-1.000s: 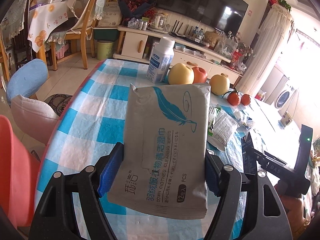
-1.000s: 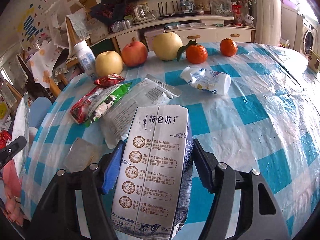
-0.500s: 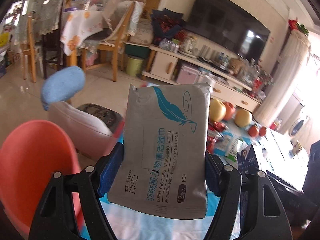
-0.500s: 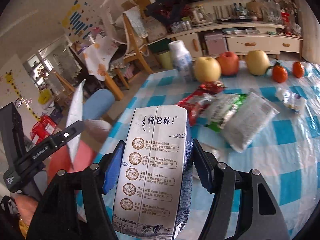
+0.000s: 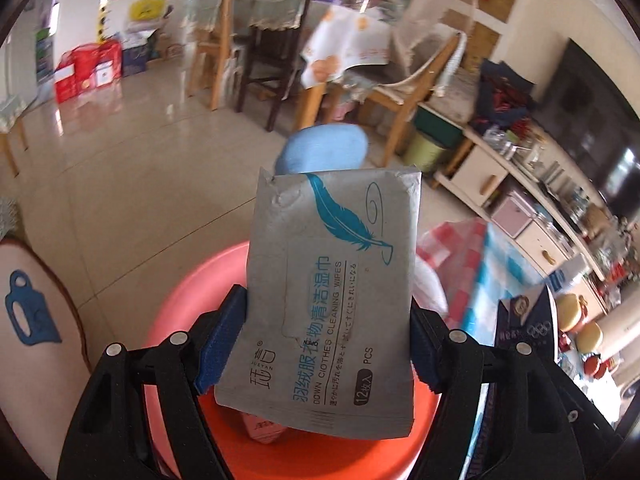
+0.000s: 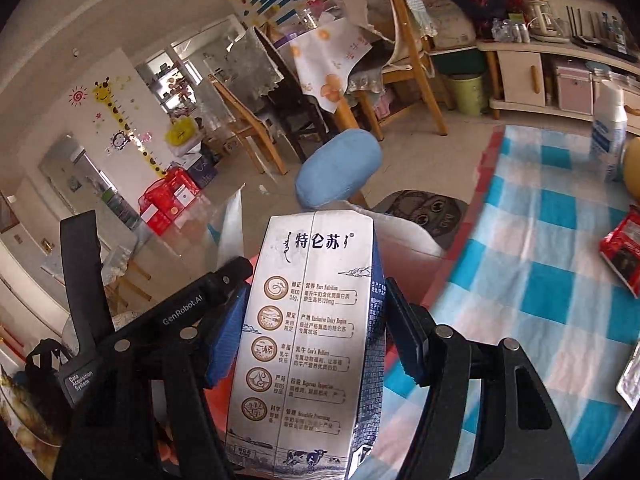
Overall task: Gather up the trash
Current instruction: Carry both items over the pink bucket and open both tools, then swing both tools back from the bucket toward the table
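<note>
My left gripper (image 5: 324, 340) is shut on a grey wet-wipes pack (image 5: 332, 280) with a blue feather print, held upright between the blue pads. It hangs over an orange-red plastic bin (image 5: 180, 312), where a pink carton (image 5: 260, 428) lies inside. My right gripper (image 6: 316, 332) is shut on a white and blue milk carton (image 6: 308, 340), standing upright over the table's edge. The same carton (image 5: 528, 320) shows at the right of the left wrist view. In the right wrist view the wipes pack (image 6: 230, 232) appears edge-on at the left.
The table with a blue checked cloth (image 6: 540, 280) lies to the right, carrying a red snack wrapper (image 6: 624, 252) and a white bottle (image 6: 608, 136). A blue chair back (image 6: 340, 168), wooden chairs (image 5: 408, 92) and tiled floor (image 5: 120, 168) lie beyond the bin.
Both grippers have swung left off the table with their loads still gripped. The orange-red bin, earlier at the left edge, now sits under the left gripper.
</note>
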Demonstrator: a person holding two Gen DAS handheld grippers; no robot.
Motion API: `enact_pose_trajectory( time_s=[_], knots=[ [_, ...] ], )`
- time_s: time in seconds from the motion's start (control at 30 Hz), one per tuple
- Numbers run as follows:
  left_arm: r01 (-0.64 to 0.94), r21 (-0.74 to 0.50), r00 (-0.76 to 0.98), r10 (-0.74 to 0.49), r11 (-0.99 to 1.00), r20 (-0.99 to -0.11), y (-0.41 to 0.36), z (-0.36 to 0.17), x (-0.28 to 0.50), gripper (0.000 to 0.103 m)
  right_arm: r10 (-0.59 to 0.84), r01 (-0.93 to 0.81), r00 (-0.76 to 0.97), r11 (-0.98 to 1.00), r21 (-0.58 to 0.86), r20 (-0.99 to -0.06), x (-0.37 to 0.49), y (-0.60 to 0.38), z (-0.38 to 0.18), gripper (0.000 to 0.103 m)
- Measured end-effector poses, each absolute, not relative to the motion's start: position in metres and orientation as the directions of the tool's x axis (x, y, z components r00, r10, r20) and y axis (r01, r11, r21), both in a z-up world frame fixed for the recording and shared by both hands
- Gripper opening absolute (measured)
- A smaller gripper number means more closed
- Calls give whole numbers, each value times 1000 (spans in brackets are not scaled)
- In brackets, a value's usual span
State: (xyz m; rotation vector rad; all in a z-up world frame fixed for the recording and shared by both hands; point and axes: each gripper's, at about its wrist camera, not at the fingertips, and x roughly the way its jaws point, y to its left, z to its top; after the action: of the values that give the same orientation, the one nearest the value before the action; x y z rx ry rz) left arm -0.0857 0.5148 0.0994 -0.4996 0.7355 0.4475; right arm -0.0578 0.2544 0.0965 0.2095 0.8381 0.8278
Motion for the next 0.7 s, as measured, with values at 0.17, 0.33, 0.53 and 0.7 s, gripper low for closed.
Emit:
enact_pose_trajectory(
  time_s=[0.17,0.33,0.53,0.7],
  knots=[
    [-624,-266,595,226,734,-771,539,83,-86,78,740,-561,317,651,512,-593,-43,292,77,67],
    [-660,-283,570,219,696,-792,550,72,-91,87,767,-528,277,625,575,-579,-34,292,62,80],
    [-665,-276,575,240,694,-782,543,73,-95,90,741,-466,339,668,580,-580,-35,260,58,84],
    [-651,-237,578,269,721,-770,529,81,-89,94,691,-454,410,721,524,-595,-46,224,62,92]
  ],
)
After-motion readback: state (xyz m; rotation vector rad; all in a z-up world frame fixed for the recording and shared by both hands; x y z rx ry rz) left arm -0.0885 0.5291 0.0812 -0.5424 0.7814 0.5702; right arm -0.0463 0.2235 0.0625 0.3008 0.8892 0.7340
